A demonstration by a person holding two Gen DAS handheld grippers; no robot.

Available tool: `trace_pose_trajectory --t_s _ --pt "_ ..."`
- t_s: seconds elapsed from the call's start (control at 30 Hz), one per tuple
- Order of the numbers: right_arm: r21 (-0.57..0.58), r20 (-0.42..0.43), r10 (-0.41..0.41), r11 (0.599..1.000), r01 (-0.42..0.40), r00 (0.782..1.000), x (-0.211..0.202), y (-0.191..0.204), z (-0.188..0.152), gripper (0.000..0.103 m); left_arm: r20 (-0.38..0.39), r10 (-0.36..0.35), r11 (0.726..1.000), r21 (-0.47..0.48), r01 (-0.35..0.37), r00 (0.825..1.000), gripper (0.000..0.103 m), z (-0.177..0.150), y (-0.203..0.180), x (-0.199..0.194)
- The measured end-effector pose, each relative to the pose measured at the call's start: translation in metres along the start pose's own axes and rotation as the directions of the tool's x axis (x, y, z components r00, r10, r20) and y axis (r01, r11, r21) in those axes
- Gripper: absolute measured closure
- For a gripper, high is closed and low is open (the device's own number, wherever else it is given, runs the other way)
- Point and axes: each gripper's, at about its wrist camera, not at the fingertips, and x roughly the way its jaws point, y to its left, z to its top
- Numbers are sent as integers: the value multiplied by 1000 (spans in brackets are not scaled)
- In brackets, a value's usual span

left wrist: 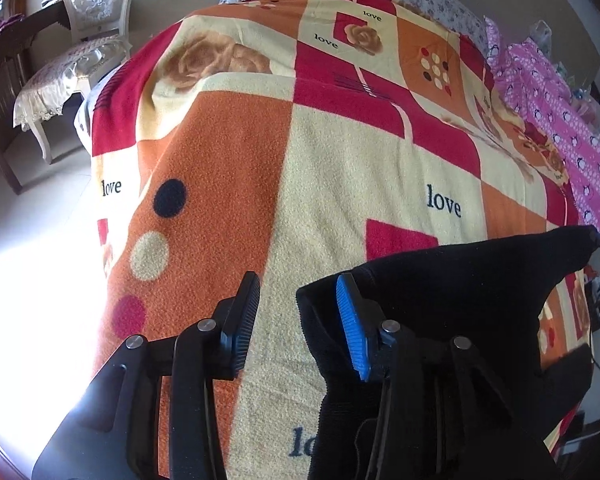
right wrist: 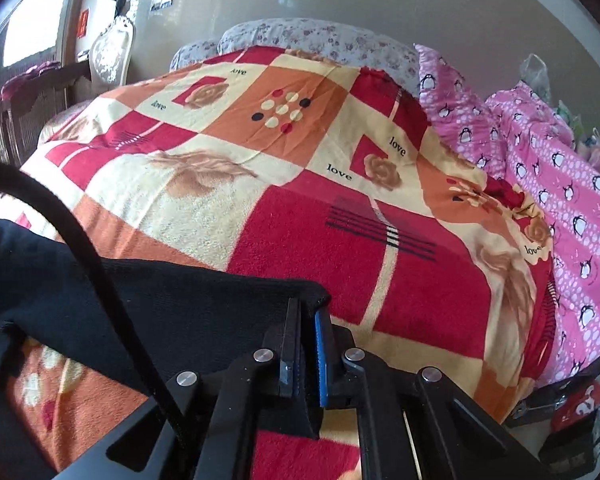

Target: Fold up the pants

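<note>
Black pants lie and hang over the near edge of a bed covered by a patterned orange, red and cream blanket. My left gripper is open; its blue-padded right finger rests against the pants' left corner, and the black left finger is over bare blanket. In the right wrist view my right gripper is shut on the right corner of the black pants, holding it stretched just above the blanket. A black cord crosses the pants.
A white chair and dark wooden furniture stand left of the bed. Floral pillows lie at the head. A pink penguin-print quilt runs along the right side. Bright floor lies at left.
</note>
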Motion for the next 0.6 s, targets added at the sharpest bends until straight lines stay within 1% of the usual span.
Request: trace_pose_trajectory --t_s 0.07,0.1,0.13,0.2,0.27,0.33,0.37,0.43,0.47,0.53,0.6 --pt "38 16 12 999 -13 1000 -23 5 -10 98 -15 -32 999 -16 31 999 64 6 6 2" --pt "53 29 15 998 -16 999 -33 8 -16 98 -30 -47 999 -10 47 998 64 8 7 5" --pt "72 42 17 997 -20 999 -43 12 -23 98 -48 -53 999 11 53 997 64 9 5 9" --pt "99 62 14 995 -20 998 -58 22 -38 98 -74 -49 995 82 55 996 64 6 -4 17" --pt "102 77 16 994 -24 997 -68 32 -50 98 -99 -62 982 169 78 993 64 1 -17 24" --pt "106 82 24 994 -33 996 -75 42 -64 98 -122 -71 973 210 96 990 64 -3 -25 32" --pt "108 82 32 993 -41 996 -78 45 -69 98 -133 -63 971 222 91 989 64 -4 -26 38" --pt "109 78 38 993 -46 996 -79 50 -78 98 -145 -42 971 228 74 989 63 -5 -25 51" --pt "113 78 40 992 -49 996 -79 50 -81 98 -142 -44 972 221 75 989 63 -5 -22 56" --pt "120 71 46 991 -54 996 -78 51 -85 98 -119 -78 975 198 100 990 64 -4 -18 55" --pt "123 73 43 991 -51 996 -79 50 -85 98 -113 -90 974 196 111 990 64 -5 -17 54"
